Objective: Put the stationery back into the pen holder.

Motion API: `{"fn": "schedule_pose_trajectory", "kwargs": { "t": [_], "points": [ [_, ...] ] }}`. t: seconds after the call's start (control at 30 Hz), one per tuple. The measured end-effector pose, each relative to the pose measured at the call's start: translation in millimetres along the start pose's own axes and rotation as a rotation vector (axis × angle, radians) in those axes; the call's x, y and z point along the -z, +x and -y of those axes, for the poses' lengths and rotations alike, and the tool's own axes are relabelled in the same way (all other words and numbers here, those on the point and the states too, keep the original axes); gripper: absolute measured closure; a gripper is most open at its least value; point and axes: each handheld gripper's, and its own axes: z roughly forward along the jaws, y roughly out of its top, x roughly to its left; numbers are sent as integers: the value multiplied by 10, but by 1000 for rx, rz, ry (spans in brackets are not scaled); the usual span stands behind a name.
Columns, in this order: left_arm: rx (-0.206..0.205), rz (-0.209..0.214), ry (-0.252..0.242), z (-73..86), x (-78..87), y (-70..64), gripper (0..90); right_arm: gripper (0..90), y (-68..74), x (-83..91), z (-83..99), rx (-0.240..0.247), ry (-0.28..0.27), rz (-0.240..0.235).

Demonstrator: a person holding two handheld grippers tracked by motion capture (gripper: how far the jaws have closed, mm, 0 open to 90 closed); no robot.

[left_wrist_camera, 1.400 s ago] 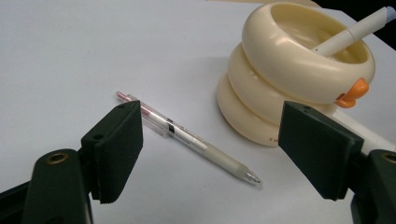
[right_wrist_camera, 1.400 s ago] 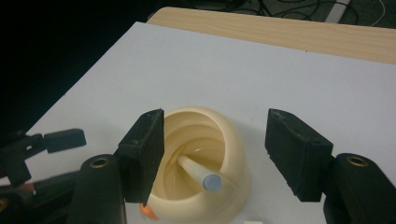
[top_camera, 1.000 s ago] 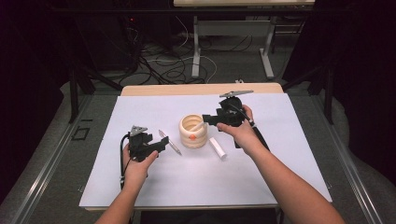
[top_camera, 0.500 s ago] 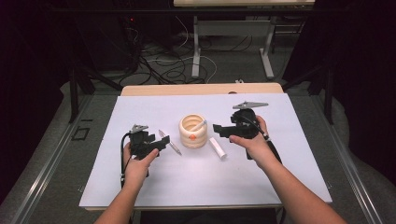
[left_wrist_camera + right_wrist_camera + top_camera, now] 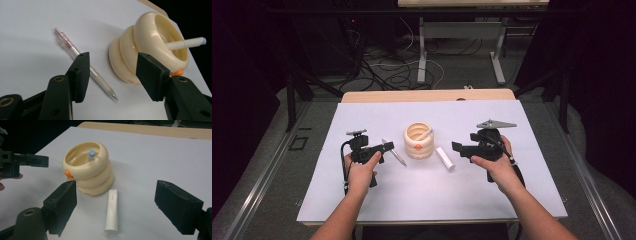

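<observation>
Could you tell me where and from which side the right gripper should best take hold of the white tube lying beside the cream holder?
Probably the white tube at mid-body, from above, with the right gripper fingers closing across its narrow width. It lies flat on the table, apart from the cream holder, so both long sides are free.

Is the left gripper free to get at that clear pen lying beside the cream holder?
Probably yes. The left gripper is open, and the clear pen lies flat on the white table just past its jaws with nothing over it. The cream holder stands close beside the pen but apart from it.
</observation>
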Motion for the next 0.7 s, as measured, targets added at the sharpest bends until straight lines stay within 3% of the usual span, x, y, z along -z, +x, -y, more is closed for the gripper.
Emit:
{"fn": "schedule_pose_trajectory", "kwargs": {
  "t": [0.13, 0.3, 0.53, 0.57, 0.7],
  "points": [
    [47, -21, 25, -22, -19, 31, 482, 179, -22, 26, 30, -9, -6, 0],
    [129, -2, 62, -49, -26, 63, 524, 179, -37, 43, 60, -8, -3, 2],
    [192, -5, 64, -52, -82, 84, 514, 180, -76, 54, 99, -21, -1, 7],
    [192, -21, 62, -50, -96, 86, 514, 181, -82, 54, 103, -19, -2, 5],
    [225, -16, 93, -53, -127, 101, 515, 181, -93, 53, 111, -27, -3, 6]
  ]
}}
